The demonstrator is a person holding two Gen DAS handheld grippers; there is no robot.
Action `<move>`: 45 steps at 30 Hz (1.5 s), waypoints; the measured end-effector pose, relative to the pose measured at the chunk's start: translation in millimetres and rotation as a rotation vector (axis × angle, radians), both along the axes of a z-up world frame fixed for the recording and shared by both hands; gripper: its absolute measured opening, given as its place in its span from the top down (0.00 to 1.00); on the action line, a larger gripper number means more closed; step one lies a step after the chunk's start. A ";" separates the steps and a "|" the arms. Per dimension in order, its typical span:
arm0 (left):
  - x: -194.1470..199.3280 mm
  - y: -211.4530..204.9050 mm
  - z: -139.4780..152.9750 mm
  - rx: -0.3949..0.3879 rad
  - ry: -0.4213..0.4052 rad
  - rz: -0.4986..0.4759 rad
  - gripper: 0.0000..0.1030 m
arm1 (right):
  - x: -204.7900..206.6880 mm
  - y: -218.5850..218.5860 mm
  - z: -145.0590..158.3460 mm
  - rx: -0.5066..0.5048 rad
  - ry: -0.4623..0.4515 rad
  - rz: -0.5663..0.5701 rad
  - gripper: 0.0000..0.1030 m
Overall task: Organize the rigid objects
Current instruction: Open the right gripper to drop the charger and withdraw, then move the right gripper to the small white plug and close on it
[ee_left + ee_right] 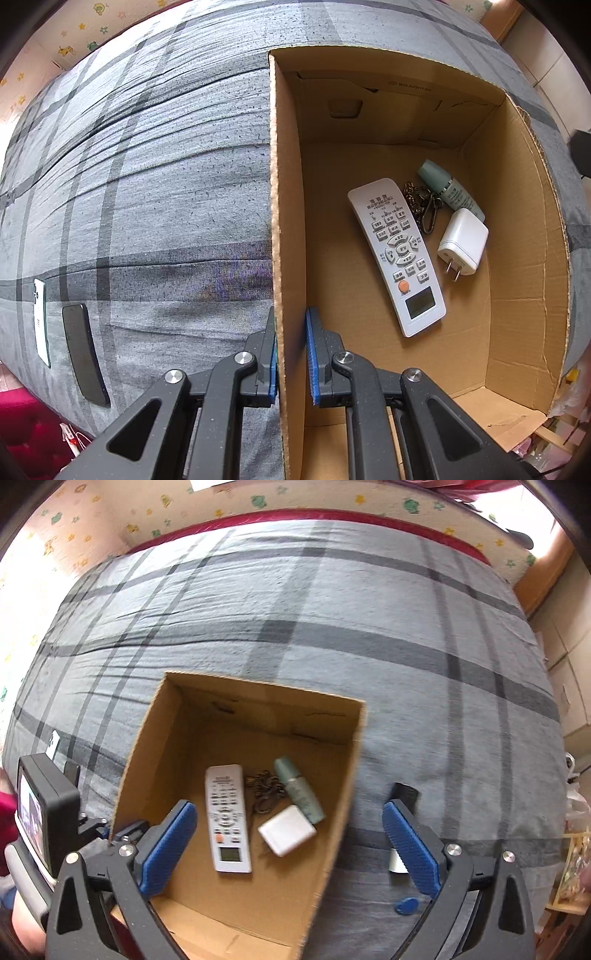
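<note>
Right wrist view: right gripper [290, 843] spread wide above the cardboard box [354, 775], nothing between the blue pads [170, 843]. Directly below, inside the box: white remote [228, 818], white plug adapter [287, 830], teal tube [300, 794], a tangle of keychain [264, 788] between remote and tube. Looks like a drop-off just completed, jaws empty and clear of the load.

Left wrist view: left gripper [291, 354] clamped on the box's near wall, one pad outside, one inside, pinning the cardboard and steadying the box on the bed [147, 184]. Same four items lying on the box floor, remote nearest the clamped wall.

Outward now, still on the bedspread: a dark rectangular item [404, 794] just outside the box's right wall, partly hidden behind the right pad; below it a small white-and-black piece [396, 862], too hidden to identify; a small blue tag [406, 905] close by. On the far side in the left wrist view, a dark phone-like slab [85, 354] and a white handset [41, 321], side by side, well apart from the box.

Step in hand, by judgement: between placements, sorting partly done. Next move calls for swinging the open right gripper over to the nearest stray, likely the dark item beside the box, coming down low against soft bedding for a flat pinch, while the left hold on the wall remains.
</note>
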State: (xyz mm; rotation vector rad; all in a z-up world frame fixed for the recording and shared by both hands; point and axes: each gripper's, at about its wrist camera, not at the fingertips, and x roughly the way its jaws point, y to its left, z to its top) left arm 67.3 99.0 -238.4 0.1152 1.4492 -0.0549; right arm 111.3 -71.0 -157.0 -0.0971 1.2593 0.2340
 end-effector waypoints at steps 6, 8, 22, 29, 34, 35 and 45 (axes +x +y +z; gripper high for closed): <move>0.0 -0.2 -0.6 0.005 0.001 0.005 0.87 | -3.9 -35.8 5.5 -0.025 -0.010 -0.043 0.00; 0.3 0.3 -0.8 0.004 0.002 0.006 0.87 | -5.3 -47.7 6.0 -0.031 -0.015 -0.061 0.00; 1.4 -0.5 -2.9 0.011 0.006 0.007 0.87 | -10.8 -119.9 -36.8 -0.067 0.051 -0.186 0.00; 1.6 -1.0 -3.3 0.012 0.008 0.006 0.87 | -12.2 -133.9 -64.8 -0.084 0.084 -0.201 0.00; 1.6 -1.6 -2.9 0.017 0.008 -0.006 0.87 | -11.7 -137.5 -89.5 -0.087 0.117 -0.201 0.00; 1.6 -1.4 -3.0 0.016 0.008 -0.005 0.87 | -11.3 -138.0 -94.8 -0.088 0.124 -0.202 0.00; 1.8 -1.1 -2.6 0.017 0.010 -0.011 0.87 | -8.0 -137.3 -136.0 -0.107 0.189 -0.204 0.01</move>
